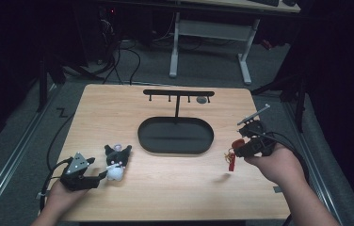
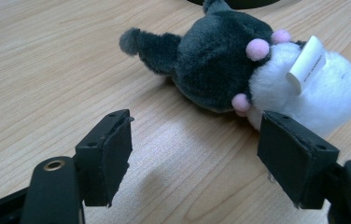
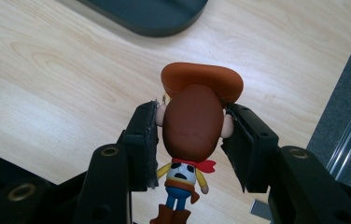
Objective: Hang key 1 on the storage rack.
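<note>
My right gripper (image 3: 190, 135) is shut on the head of a small cowboy figure (image 3: 193, 128) with a brown hat, yellow shirt and blue trousers. The figure (image 1: 232, 155) hangs above the table at the right, its shadow on the wood below it. My left gripper (image 2: 197, 154) stands open low over the table at the front left. Just beyond its jaws lies a black and white plush toy (image 2: 243, 70) with pink pompoms and a paper tag. In the high view the plush toy (image 1: 116, 162) lies right of the left gripper (image 1: 97, 175).
A black oval tray (image 1: 175, 134) sits mid-table with a black hook rack (image 1: 179, 93) standing at its far edge. The wooden table (image 1: 165, 188) ends close behind the right hand. Desk legs and cables stand on the floor beyond.
</note>
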`<state>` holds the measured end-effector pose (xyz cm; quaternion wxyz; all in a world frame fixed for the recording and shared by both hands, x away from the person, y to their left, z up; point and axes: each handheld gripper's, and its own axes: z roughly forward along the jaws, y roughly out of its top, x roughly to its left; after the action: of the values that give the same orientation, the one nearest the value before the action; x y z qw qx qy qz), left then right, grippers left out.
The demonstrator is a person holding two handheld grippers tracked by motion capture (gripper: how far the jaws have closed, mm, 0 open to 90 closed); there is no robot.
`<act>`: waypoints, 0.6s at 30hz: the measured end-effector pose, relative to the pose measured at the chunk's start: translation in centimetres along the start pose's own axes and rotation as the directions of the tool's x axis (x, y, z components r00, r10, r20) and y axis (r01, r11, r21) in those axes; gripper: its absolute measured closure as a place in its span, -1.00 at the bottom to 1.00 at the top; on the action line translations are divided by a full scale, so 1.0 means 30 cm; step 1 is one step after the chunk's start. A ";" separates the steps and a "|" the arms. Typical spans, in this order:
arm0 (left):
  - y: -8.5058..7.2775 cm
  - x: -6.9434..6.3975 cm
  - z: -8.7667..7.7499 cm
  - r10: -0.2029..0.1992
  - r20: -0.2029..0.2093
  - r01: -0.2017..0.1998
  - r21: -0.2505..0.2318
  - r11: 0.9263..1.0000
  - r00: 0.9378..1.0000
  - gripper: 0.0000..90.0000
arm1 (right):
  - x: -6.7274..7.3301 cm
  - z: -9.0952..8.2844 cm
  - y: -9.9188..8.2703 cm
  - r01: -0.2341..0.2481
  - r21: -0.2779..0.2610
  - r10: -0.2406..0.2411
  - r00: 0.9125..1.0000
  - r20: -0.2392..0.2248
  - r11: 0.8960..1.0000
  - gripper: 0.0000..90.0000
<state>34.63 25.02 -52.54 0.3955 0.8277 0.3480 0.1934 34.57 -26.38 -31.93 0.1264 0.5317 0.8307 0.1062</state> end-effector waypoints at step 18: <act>-0.001 0.002 0.001 0.000 0.005 0.000 0.003 1.000 1.000 -0.41 | 0.006 -0.057 0.120 -0.008 -0.056 0.006 1.000 -0.022 0.998 0.24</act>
<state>34.69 25.06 -52.57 0.3950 0.8288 0.3474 0.1907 37.02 -24.80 -29.22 0.1318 0.5297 0.8268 0.1356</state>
